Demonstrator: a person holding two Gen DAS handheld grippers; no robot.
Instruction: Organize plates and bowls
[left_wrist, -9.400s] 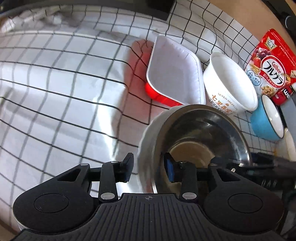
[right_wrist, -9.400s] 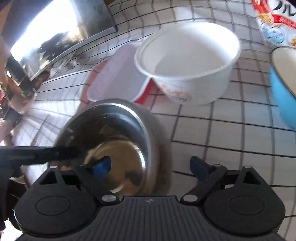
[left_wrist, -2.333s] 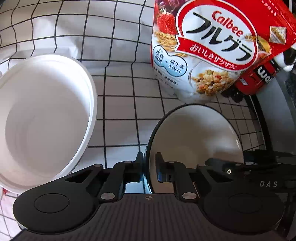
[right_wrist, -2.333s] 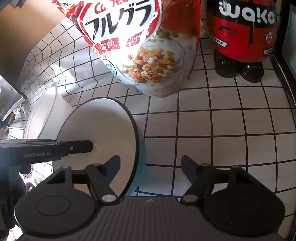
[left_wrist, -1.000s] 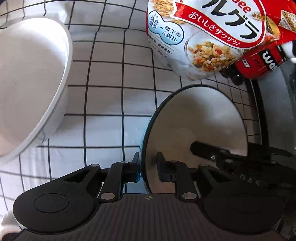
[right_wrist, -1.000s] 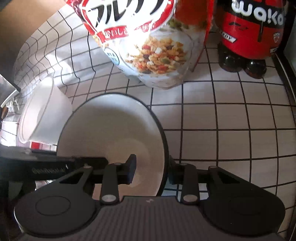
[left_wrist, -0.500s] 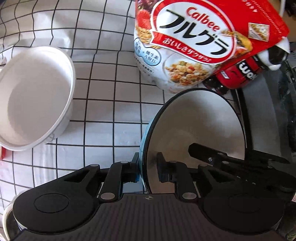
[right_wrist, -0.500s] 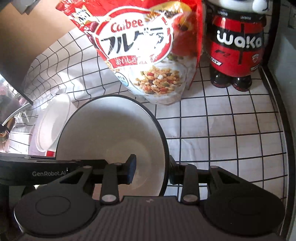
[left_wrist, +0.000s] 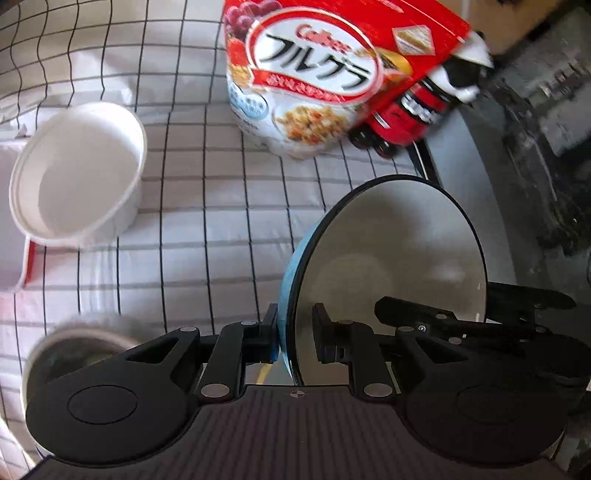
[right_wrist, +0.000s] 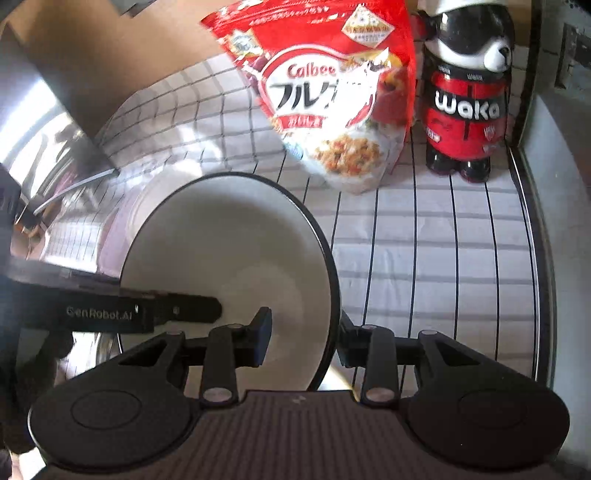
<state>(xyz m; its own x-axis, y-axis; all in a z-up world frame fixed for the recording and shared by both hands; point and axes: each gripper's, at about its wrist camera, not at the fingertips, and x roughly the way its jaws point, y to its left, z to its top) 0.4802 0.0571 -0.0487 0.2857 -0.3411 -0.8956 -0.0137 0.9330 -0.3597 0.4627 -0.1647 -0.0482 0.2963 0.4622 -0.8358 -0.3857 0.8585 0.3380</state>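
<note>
Bowl transfer is in progress: the round enamel bowl with a light-blue outside, white inside and thin black rim is clear of the white tablecloth with a black grid, carried between both tools.

1. Left gripper: jaws nearly closed, clamped on the bowl's left rim wall, one pad outside and one inside.
2. Right gripper: jaws narrowly parted across the opposite rim. The outer finger meets the rim; the inner blue pad appears to stand slightly off the white inner wall, so firm contact on that side cannot be confirmed. The bowl is treated as held on this side.

Task status, judged from the layout:
- Done: the blue bowl is picked up. A steel bowl nested in a pale ribbed bowl sits at the lower left of the left wrist view, which suggests one stack is already built.
- Left: the held bowl has no resting place yet. The white paper bowl and the red-sided white rectangular tray stand separately and probably remain to be sorted.

Obstacles: the red cereal bag and the red bear-capped bottle stand behind the bowl, apart from it.
</note>
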